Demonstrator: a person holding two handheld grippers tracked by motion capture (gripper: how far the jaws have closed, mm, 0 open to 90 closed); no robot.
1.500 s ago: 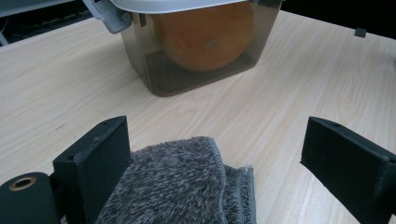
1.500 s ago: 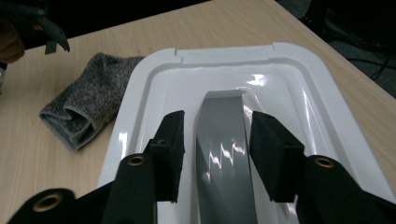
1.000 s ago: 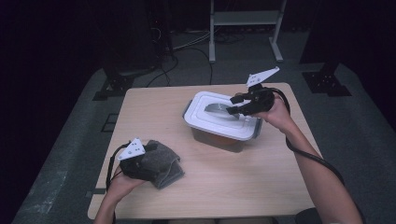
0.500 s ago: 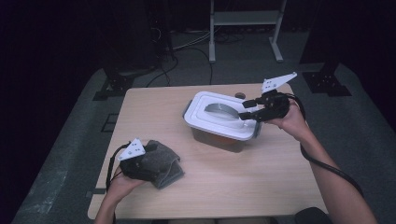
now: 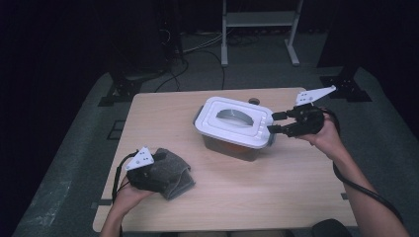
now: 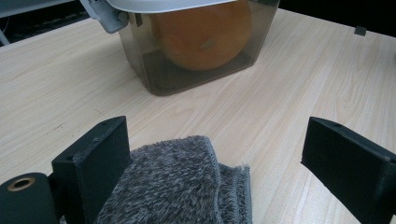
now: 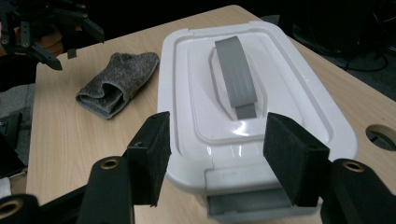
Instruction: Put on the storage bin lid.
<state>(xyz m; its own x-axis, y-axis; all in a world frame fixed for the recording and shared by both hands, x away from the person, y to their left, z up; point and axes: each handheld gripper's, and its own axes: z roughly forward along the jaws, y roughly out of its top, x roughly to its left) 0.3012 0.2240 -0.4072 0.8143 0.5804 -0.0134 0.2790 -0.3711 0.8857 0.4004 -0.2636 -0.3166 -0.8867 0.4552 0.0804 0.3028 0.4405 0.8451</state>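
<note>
Compared with a second ago, I am seeing the right gripper (image 5: 276, 123) drawn off the lid (image 5: 236, 120) to the container's (image 5: 232, 145) right end, its jaws having just been opening and now standing apart around the grey latch (image 7: 247, 200), not pressing it. The left gripper (image 5: 160, 165) is staying on the grey cloth (image 5: 170, 173), jaws wide. The smoky container is sitting mid-table, white-lidded, grey-handled, with an orange round object (image 6: 205, 35) inside
</note>
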